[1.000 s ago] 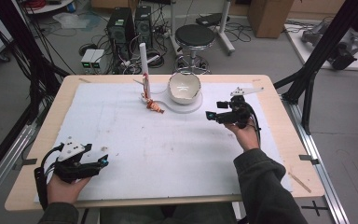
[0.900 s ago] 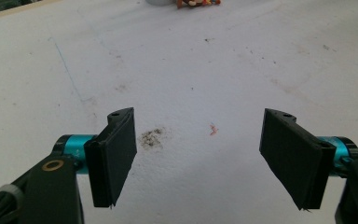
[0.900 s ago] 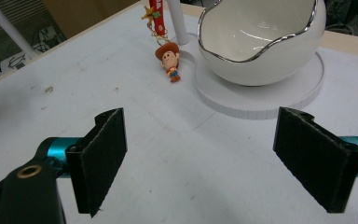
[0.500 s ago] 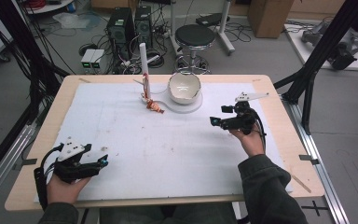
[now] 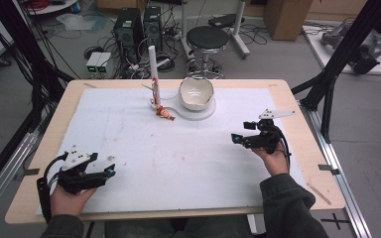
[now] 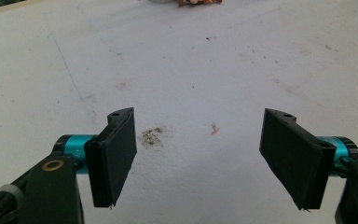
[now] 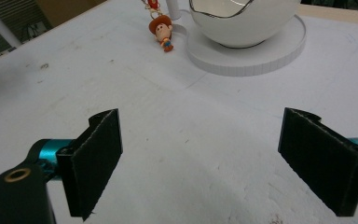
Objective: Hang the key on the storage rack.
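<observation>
Near table's front-left corner, left claw (image 5: 110, 171) held low, jaws apart.

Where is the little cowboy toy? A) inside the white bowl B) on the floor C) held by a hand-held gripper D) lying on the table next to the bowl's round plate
D: the little cowboy toy lies on the white table cover, just beside the round plate under the bowl.

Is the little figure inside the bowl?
No, the figure lies on the white table cover beside the round base under the bowl, not in it.
</observation>
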